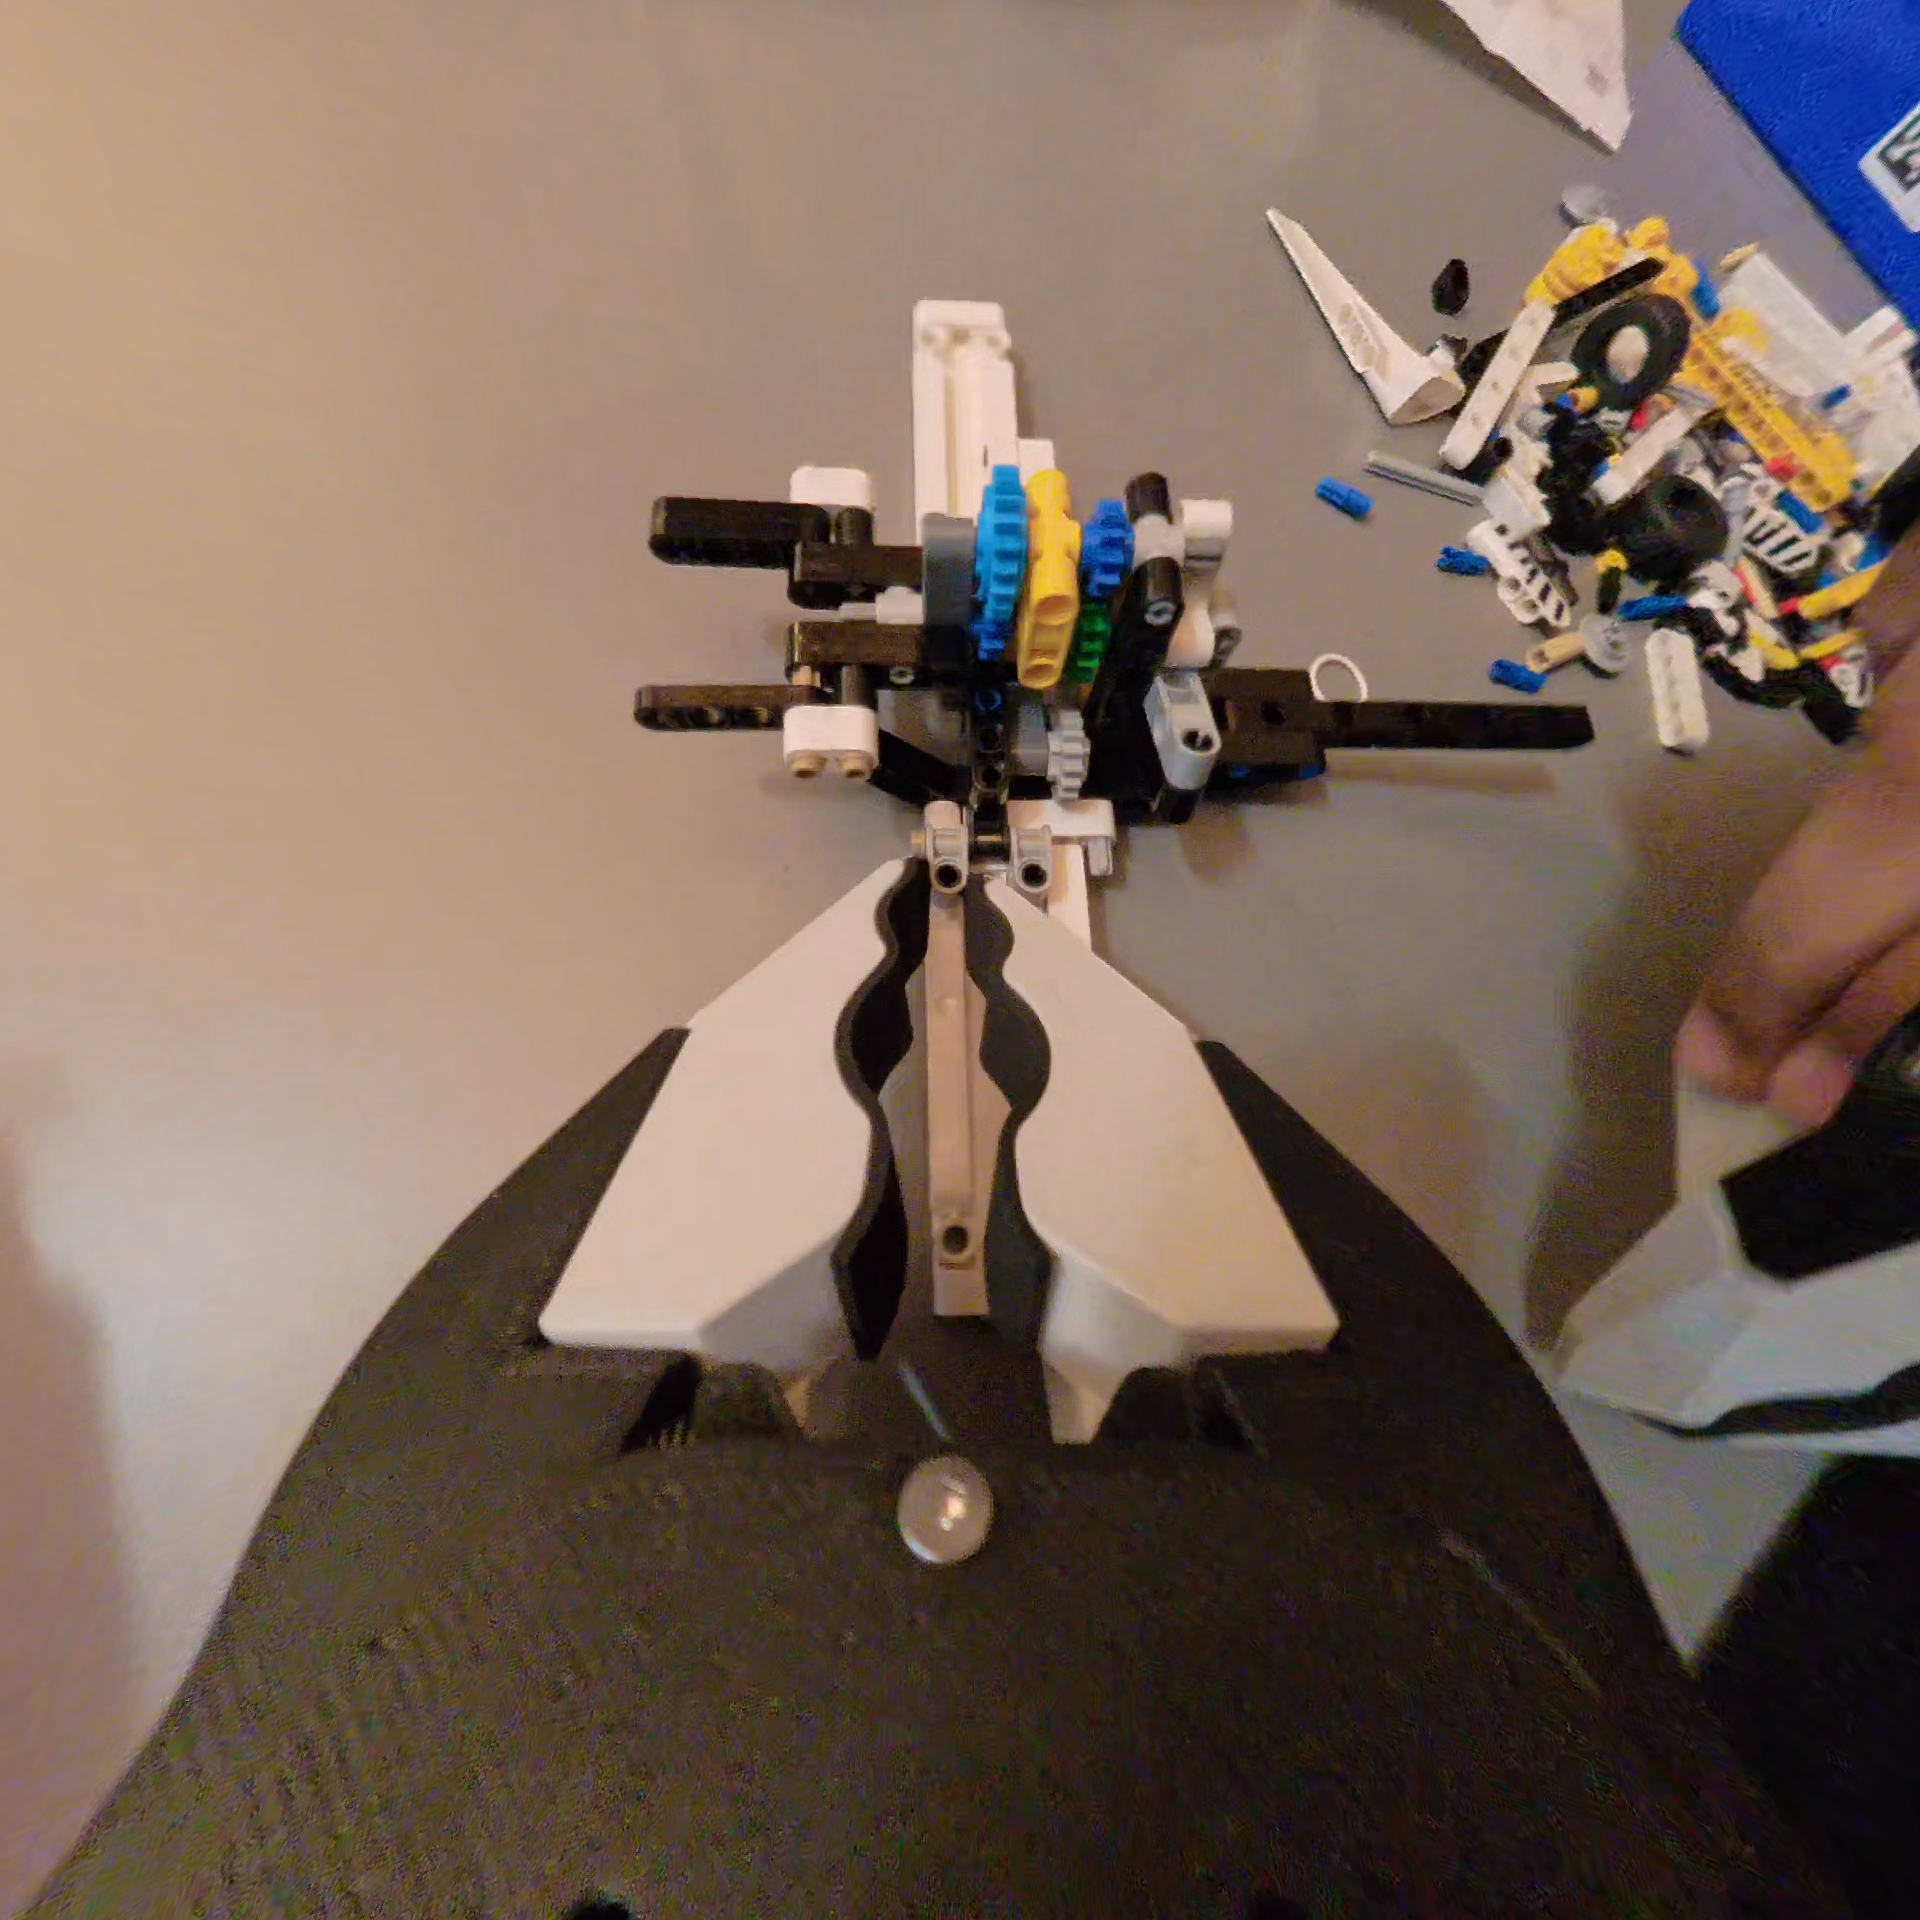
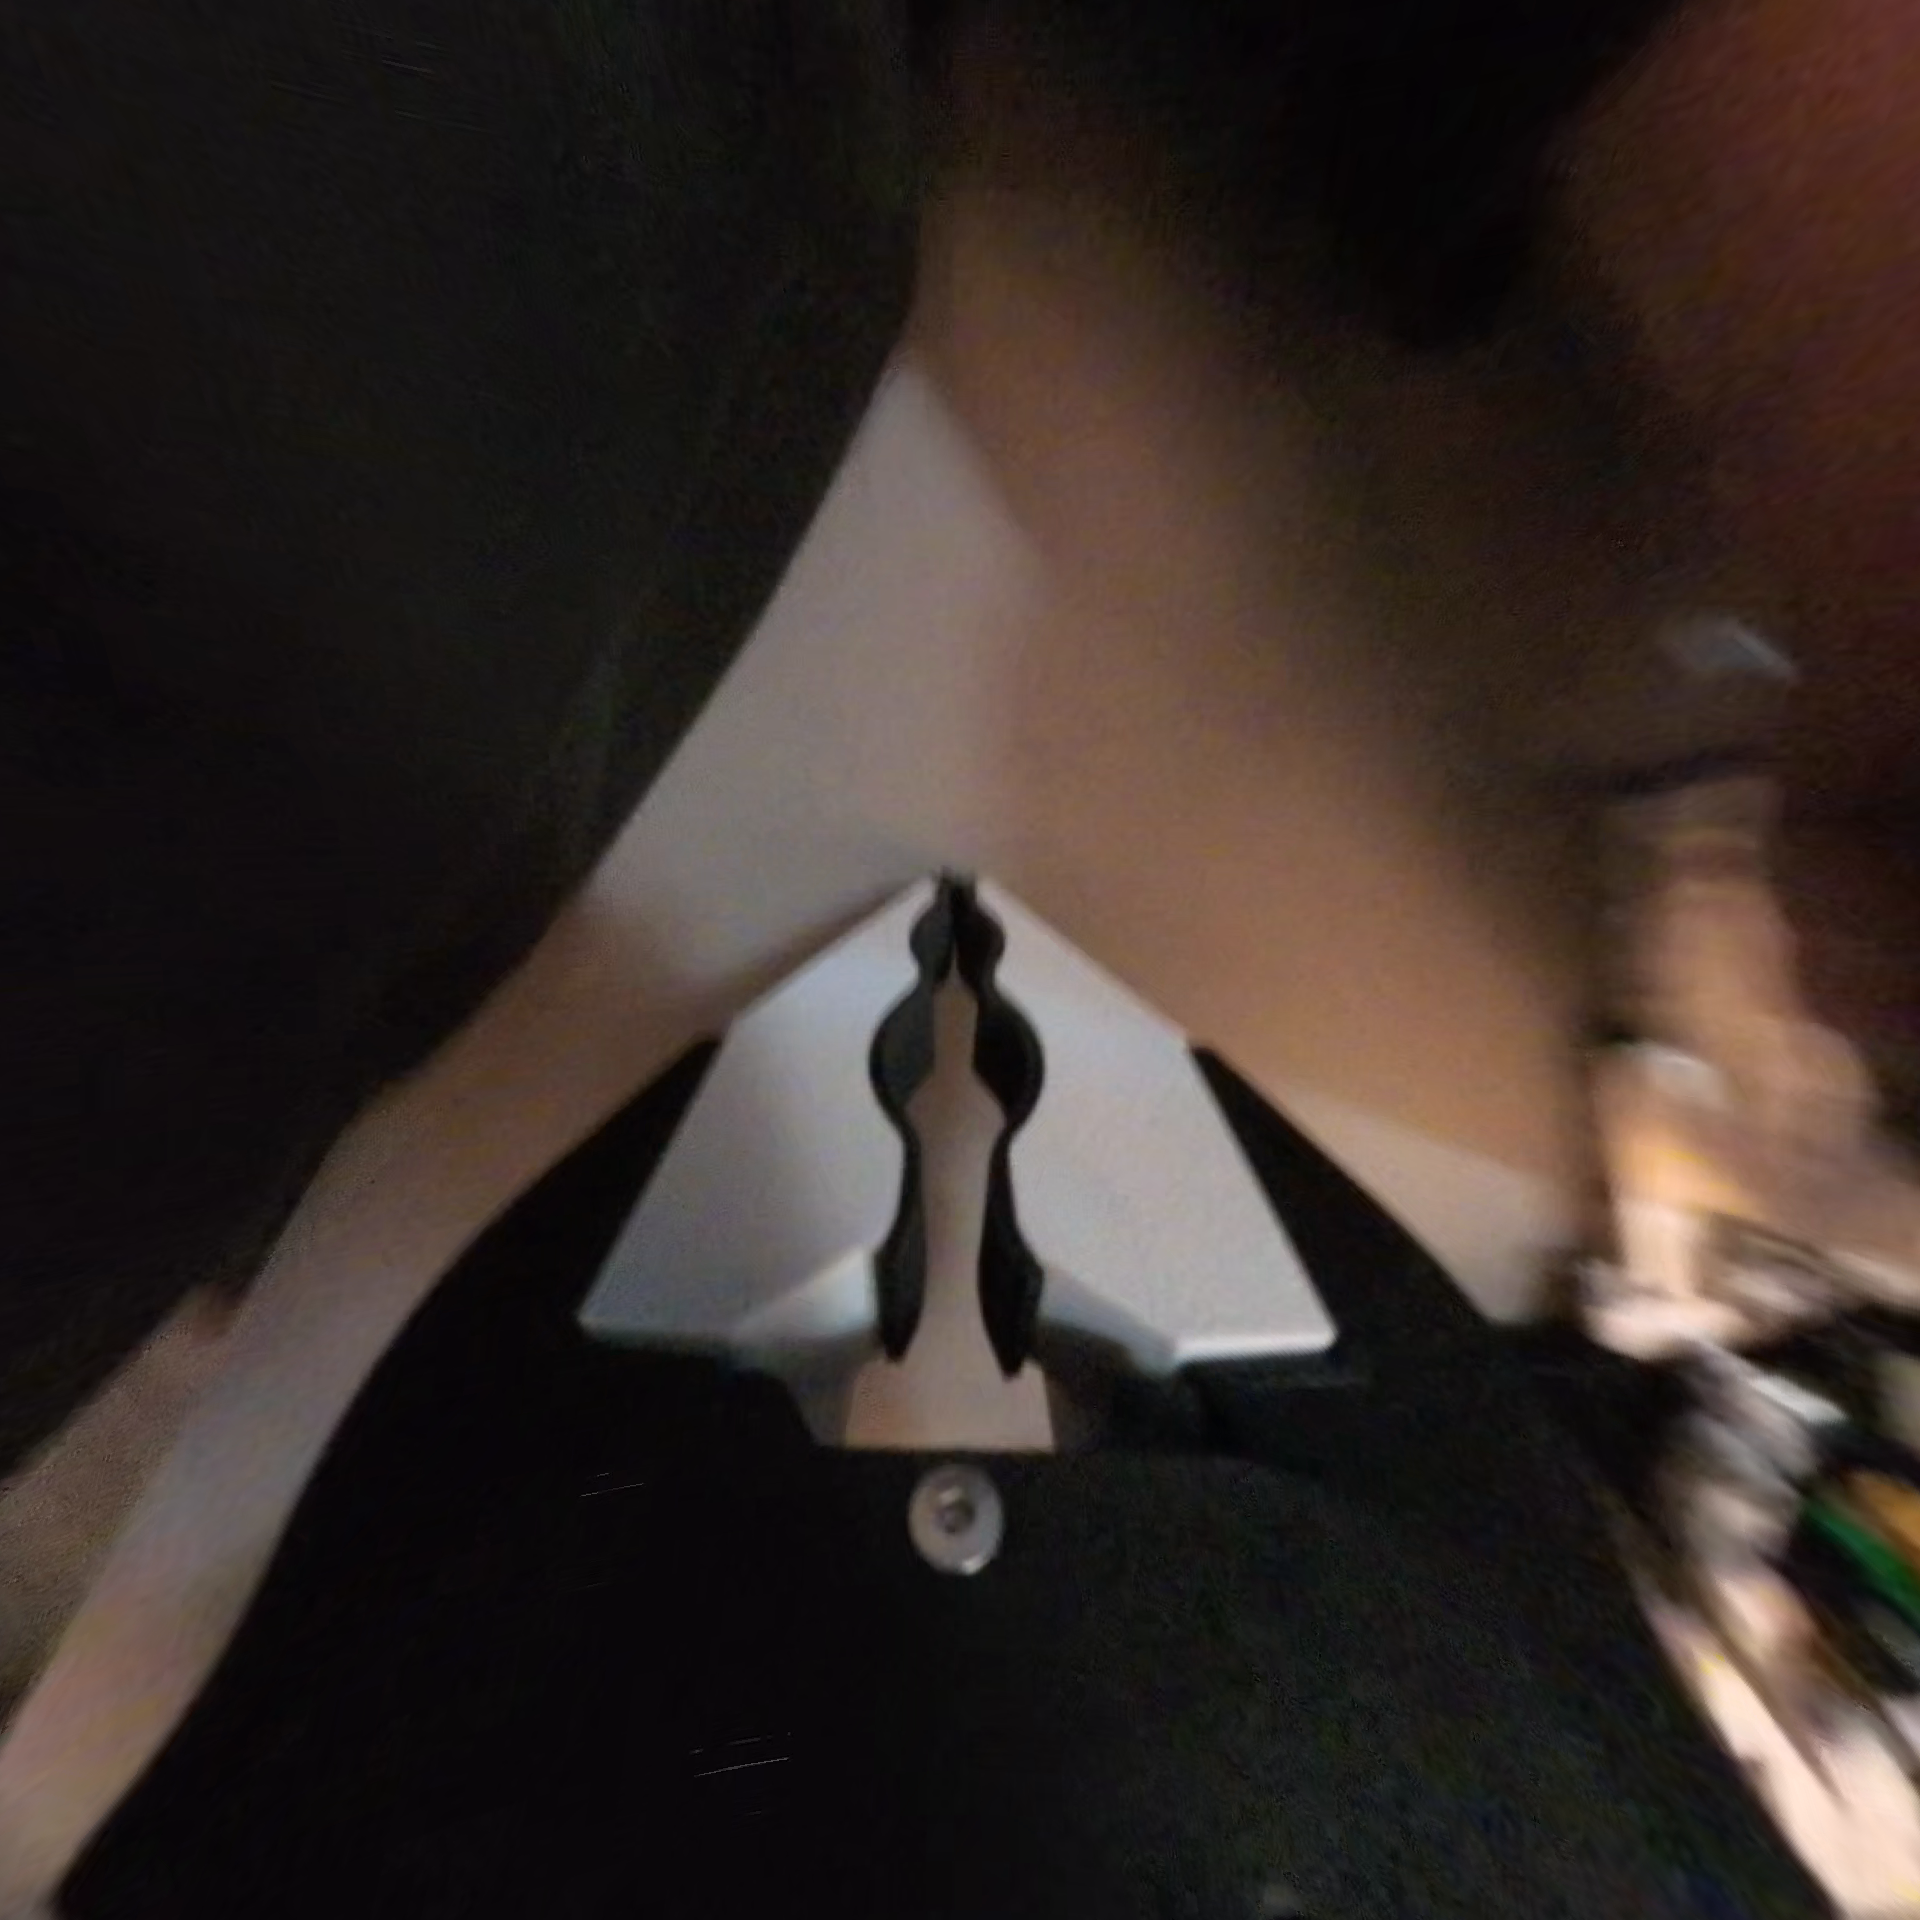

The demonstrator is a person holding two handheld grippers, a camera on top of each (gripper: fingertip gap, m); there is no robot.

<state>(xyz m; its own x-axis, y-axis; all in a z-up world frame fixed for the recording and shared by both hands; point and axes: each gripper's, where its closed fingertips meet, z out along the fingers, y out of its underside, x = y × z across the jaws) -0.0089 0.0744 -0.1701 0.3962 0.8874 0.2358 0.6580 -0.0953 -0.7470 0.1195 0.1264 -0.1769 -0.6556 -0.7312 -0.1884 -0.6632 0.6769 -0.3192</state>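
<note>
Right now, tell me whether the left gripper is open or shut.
Shut on a thing: the left gripper has its pads pressed against a light grey beam that juts from the brick model.

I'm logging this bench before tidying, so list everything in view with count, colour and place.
model: one, black, white, blue and yellow bricks, table centre.
grey beam: one, sticking out of the model's near side, clamped in the left tongs.
loose parts: a pile, mixed colours, far right.
white fin: one, left of the pile.
blue box: one, top right corner.
paper: one white sheet, top edge.
table: one, grey.
left tongs: shut on the grey beam.
right tongs: shut, holding nothing; view blurred.
hand: one, right edge.
</note>
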